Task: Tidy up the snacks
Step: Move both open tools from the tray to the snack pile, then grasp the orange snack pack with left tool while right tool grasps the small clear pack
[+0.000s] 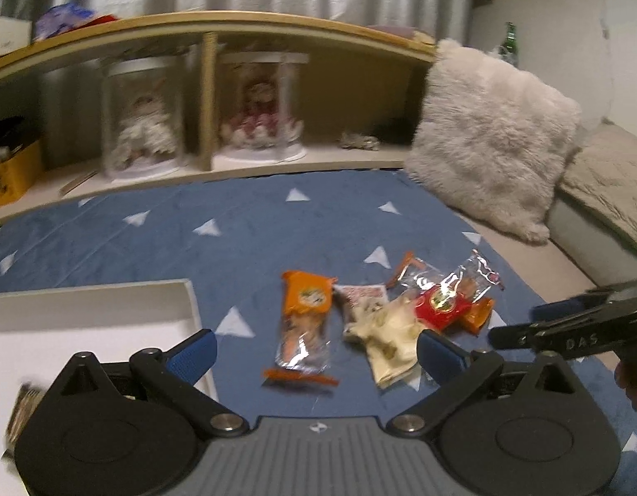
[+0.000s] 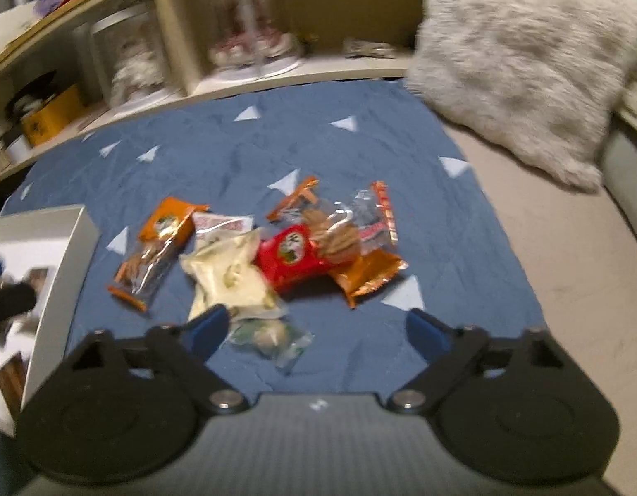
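Observation:
Several snack packets lie in a loose pile on a blue cloth [image 1: 244,239]. An orange packet [image 1: 305,326] lies left, a cream packet [image 1: 384,330] in the middle, a red packet [image 1: 440,306] right. In the right wrist view the same orange packet [image 2: 155,248], cream packet [image 2: 231,277] and red packet [image 2: 289,256] show, plus a small green-clear packet [image 2: 270,337] nearest me. My left gripper [image 1: 316,349] is open and empty, just before the orange packet. My right gripper [image 2: 316,328] is open and empty, over the green-clear packet. A white box [image 1: 91,322] sits at the left; it also shows in the right wrist view [image 2: 62,273].
A wooden shelf [image 1: 219,25] with two clear doll jars [image 1: 144,120] stands behind the cloth. A fluffy pillow [image 1: 492,140] leans at the right, and a yellow box [image 1: 12,173] stands at the left. The right gripper's side [image 1: 574,326] shows at the left view's right edge.

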`<state>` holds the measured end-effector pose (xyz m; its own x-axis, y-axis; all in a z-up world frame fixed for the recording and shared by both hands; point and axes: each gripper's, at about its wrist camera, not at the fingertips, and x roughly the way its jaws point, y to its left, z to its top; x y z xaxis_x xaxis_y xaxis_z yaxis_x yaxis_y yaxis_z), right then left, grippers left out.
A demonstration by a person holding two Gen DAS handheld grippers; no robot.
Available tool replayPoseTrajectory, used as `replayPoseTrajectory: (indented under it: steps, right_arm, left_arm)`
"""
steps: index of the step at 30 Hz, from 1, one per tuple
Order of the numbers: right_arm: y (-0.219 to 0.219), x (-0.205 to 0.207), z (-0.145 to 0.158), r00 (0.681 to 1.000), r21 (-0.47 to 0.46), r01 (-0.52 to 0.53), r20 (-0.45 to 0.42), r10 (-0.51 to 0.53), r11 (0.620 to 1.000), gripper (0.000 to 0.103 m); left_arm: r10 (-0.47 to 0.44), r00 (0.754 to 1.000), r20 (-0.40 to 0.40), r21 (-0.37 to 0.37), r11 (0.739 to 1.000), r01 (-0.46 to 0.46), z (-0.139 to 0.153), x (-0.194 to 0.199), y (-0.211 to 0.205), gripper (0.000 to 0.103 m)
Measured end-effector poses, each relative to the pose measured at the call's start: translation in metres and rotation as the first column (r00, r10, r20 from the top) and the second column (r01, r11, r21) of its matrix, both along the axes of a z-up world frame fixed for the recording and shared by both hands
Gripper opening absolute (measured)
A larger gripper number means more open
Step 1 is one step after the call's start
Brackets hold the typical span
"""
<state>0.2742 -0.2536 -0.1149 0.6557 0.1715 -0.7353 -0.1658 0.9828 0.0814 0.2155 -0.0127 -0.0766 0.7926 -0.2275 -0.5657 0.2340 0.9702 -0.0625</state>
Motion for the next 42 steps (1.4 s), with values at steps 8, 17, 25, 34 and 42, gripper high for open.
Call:
replayPoseTrajectory:
  steps: [8,17,25,34,42]
  right_arm:
    - [0.014,0.021,-0.024,0.976,-0.023,-0.211,-0.060,0.210,0.977,0.065]
    - [0.030,0.032,-0.051,0.942,-0.085,-0.329,-0.098,0.321,0.941,0.049]
    - [0.035,0.027,-0.053,0.922,-0.139,-0.388,-0.074,0.381,0.911,0.029]
    - [0.022,0.016,-0.033,0.927,-0.088,-0.374,-0.058,0.370,0.923,0.020]
    - [0.024,0.038,-0.042,0.920,-0.043,-0.391,-0.051,0.388,0.920,0.043]
  left_arm:
    - [-0.054,0.998,-0.035,0.120,0.991,0.058,-0.028,0.027,-0.020,0.068]
    - [-0.032,0.997,-0.068,0.173,0.984,0.044,-0.050,0.060,-0.022,0.067]
    - [-0.022,0.989,-0.143,0.155,0.987,0.044,-0.062,0.076,-0.022,0.049]
    - [-0.038,0.985,-0.170,0.141,0.988,0.062,-0.067,0.072,-0.020,0.046]
    - [-0.071,0.978,-0.194,0.152,0.983,0.102,-0.067,0.064,-0.025,0.046]
